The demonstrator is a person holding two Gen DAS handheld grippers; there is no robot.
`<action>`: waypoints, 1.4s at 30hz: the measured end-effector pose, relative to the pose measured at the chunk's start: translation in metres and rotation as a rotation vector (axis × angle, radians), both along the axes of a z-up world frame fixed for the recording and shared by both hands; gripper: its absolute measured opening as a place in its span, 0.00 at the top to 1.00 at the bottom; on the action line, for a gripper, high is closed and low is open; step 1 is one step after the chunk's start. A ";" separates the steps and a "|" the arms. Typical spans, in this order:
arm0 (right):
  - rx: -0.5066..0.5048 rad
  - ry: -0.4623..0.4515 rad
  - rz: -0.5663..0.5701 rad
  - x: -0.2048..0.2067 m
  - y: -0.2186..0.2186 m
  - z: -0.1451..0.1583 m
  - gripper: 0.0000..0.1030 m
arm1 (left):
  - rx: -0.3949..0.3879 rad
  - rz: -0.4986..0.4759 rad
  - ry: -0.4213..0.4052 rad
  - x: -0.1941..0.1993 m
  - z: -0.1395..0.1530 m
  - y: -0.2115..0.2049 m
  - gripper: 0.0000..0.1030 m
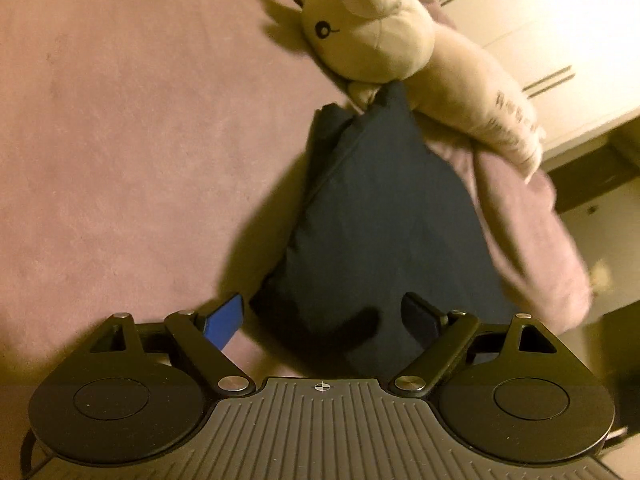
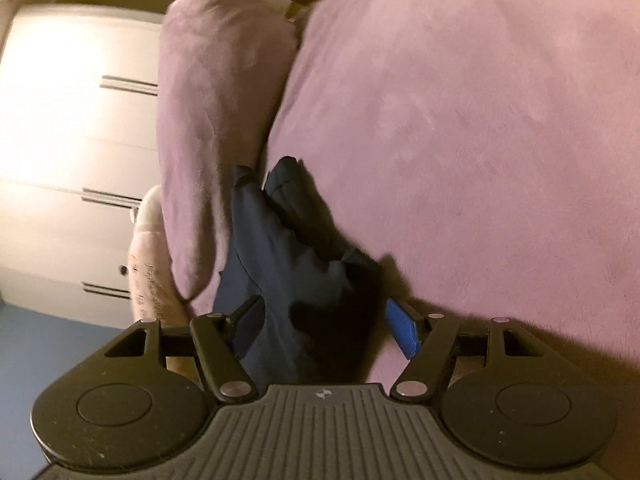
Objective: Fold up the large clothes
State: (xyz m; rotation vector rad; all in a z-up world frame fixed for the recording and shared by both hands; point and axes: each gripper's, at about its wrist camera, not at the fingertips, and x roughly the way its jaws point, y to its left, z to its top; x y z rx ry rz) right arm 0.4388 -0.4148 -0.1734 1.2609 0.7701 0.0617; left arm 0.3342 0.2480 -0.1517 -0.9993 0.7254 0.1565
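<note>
Left gripper (image 1: 322, 320): wide apart, holding nothing.
Right gripper (image 2: 326, 326): wide apart too.
Navy garment (image 1: 372, 216): bunched on pink bedspread (image 1: 120, 140), touching plush toy (image 1: 372, 36).

My left hand-held gripper (image 1: 322, 318) is matt black plastic with a ribbed grey top, small shiny metal pins at the joints and finely textured blue pads (image 1: 222, 321) on the fingers. My right hand-held gripper (image 2: 324, 330) looks the same. The dark navy garment (image 1: 372, 216) is smooth, matt woven cloth. The bed cover (image 1: 120, 140) is soft, fuzzy mauve fabric. The plush toy (image 1: 372, 28) is short cream pile. The cabinet (image 2: 72, 140) looks smooth and faintly glossy.
</note>
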 end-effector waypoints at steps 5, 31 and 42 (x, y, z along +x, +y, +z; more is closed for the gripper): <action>-0.008 -0.002 0.008 0.008 0.011 -0.002 0.34 | -0.040 -0.020 0.023 0.002 -0.006 -0.002 0.18; -0.096 -0.051 0.001 0.037 0.028 -0.013 0.39 | 0.059 -0.077 0.075 0.040 -0.006 -0.012 0.24; 0.029 -0.011 -0.018 0.050 0.031 -0.022 0.53 | 0.068 -0.066 0.028 0.040 0.002 -0.013 0.33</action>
